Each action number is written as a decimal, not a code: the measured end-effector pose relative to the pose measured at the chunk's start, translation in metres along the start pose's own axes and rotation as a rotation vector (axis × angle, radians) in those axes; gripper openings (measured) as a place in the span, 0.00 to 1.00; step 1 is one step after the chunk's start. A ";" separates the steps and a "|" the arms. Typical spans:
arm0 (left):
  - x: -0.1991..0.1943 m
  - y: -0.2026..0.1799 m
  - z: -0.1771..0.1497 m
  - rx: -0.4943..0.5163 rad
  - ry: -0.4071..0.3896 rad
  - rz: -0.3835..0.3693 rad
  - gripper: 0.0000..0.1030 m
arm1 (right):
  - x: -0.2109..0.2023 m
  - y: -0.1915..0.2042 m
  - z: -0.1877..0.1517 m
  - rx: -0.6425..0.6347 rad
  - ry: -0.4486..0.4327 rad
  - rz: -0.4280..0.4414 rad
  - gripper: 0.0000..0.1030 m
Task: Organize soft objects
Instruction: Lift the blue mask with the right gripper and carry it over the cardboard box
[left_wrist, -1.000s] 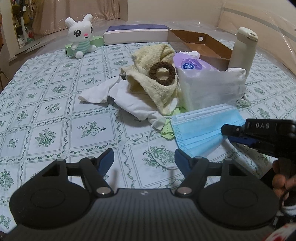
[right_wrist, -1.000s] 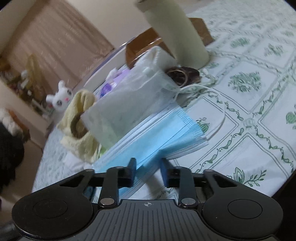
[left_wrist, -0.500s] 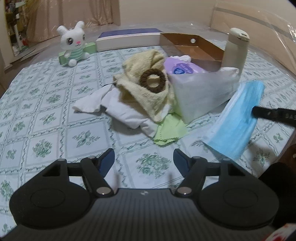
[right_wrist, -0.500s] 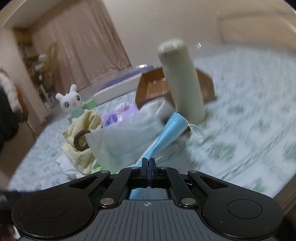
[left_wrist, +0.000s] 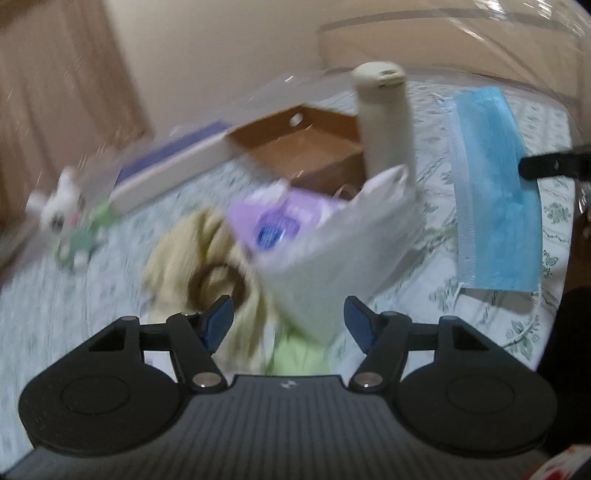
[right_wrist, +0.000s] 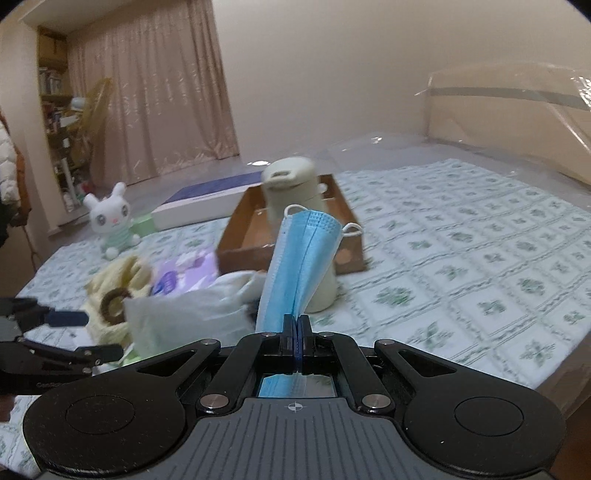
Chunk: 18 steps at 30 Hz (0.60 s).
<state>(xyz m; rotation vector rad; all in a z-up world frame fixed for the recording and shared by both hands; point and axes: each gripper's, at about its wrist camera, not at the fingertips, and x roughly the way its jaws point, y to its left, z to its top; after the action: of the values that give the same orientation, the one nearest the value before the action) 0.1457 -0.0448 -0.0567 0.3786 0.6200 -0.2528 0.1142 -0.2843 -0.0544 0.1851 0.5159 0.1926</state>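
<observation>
Now that the blue face mask (right_wrist: 301, 258) hangs clear of the patterned bedspread (right_wrist: 461, 258), the change from a second ago is plain: it lay flat beside the pile then, and the right gripper (right_wrist: 296, 328) has since pinched its lower edge and lifted it — the fingers are pressed together on the fabric with no gap left. In the left wrist view the mask (left_wrist: 495, 199) dangles full length from that gripper's dark tip at the right edge, its ear loops trailing loose.

Behind it stand the cream bottle (right_wrist: 299, 229) and the open cardboard box (right_wrist: 291, 236), which looks like the likely place for the soft things. Just beside and below the mask sits the rest of the pile: a white pouch (left_wrist: 343, 251), a purple wipes pack (left_wrist: 277, 218), a yellow towel (left_wrist: 207, 266) with a brown hair tie (left_wrist: 216, 282) on it, and a green cloth (left_wrist: 295, 354) underneath.

The left gripper (left_wrist: 288, 321) has its fingers wide and empty, having narrowed only slightly, and now looks straight at the pouch. Off to the far left a white bunny toy (right_wrist: 110, 221) sits well apart — one item is picked, the pile remains.
</observation>
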 end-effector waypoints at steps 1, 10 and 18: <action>0.005 -0.003 0.005 0.035 -0.017 -0.004 0.63 | -0.001 -0.004 0.004 0.002 -0.002 -0.004 0.00; 0.061 -0.033 0.022 0.257 -0.009 -0.080 0.53 | 0.001 -0.026 0.006 0.050 0.016 -0.021 0.00; 0.055 -0.024 0.023 0.211 -0.022 -0.126 0.03 | -0.003 -0.036 0.008 0.091 0.015 -0.007 0.00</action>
<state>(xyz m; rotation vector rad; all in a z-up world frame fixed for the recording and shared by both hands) 0.1928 -0.0824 -0.0791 0.5401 0.5978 -0.4448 0.1211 -0.3211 -0.0543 0.2703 0.5404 0.1637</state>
